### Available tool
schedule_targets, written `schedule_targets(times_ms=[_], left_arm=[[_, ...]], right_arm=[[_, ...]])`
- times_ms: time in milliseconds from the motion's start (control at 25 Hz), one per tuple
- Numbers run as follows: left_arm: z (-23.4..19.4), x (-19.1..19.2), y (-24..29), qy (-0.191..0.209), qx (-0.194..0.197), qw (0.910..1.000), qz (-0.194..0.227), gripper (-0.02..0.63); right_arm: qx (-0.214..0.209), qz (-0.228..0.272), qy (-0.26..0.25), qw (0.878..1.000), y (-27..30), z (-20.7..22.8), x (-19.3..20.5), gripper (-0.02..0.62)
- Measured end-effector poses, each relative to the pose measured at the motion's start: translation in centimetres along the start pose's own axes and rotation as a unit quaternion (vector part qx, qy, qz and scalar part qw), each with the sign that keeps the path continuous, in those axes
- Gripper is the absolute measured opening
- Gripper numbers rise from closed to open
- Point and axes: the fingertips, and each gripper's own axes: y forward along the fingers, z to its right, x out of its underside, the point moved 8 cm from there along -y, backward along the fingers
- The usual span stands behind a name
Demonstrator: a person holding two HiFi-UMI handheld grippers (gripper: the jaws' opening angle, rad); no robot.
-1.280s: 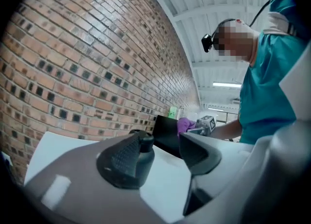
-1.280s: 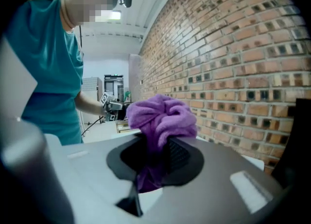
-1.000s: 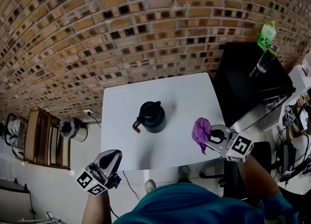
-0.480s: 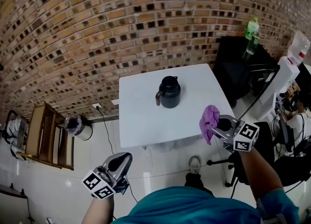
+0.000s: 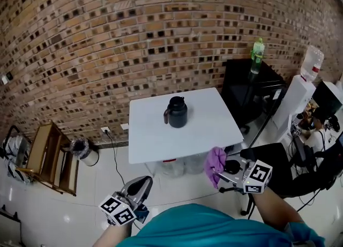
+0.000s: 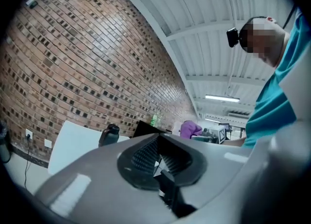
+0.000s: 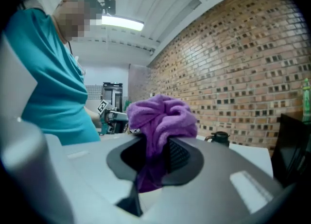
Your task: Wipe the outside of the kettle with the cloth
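The black kettle (image 5: 177, 111) stands upright on the white table (image 5: 203, 128), near its far side, and also shows small in the left gripper view (image 6: 109, 134) and in the right gripper view (image 7: 219, 138). My right gripper (image 5: 218, 172) hangs off the table's near right corner, shut on a bunched purple cloth (image 5: 216, 160). The cloth (image 7: 160, 116) bulges up between the pads. My left gripper (image 5: 142, 185) is over the floor short of the table's near left corner. Its jaws (image 6: 158, 152) are shut with nothing between them. Both grippers are well apart from the kettle.
A brick wall runs behind the table. A black cabinet (image 5: 252, 88) with a green bottle (image 5: 257, 53) stands to the right, then a water dispenser (image 5: 303, 88). A black office chair (image 5: 273, 160) is near my right gripper. A wooden rack (image 5: 48, 157) and a bin (image 5: 80, 149) are at the left.
Both grippers have drawn back from the table toward the person. The right gripper, earlier over the table's near right edge, now hangs off it, still shut on the cloth. The kettle stays put.
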Motion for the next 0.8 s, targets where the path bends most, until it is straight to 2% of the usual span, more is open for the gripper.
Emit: schedule_targets(times_ms=[200, 360, 600, 800], left_arm=[[5.2, 2.6, 2.6, 0.008, -0.009, 0.9999, -0.007, 0.0], [8.1, 3.3, 3.6, 0.027, -0.008, 0.9996, -0.009, 0.0], [9.6, 2.9, 2.9, 0.044, -0.016, 0.9989, -0.007, 0.0], [9.7, 3.3, 2.4, 0.051, -0.007, 0.9987, -0.006, 0.0]], right_arm=[[0.012, -0.02, 0.018, 1.0, -5.8, 0.0, 2.9, 0.064], [0.022, -0.01, 0.027, 0.999, -9.0, 0.5, 3.8, 0.064], [0.017, 0.006, 0.02, 1.0, -9.3, 0.1, 3.1, 0.063], [0.013, 0.013, 0.012, 1.0, -8.8, -1.0, 3.3, 0.063]])
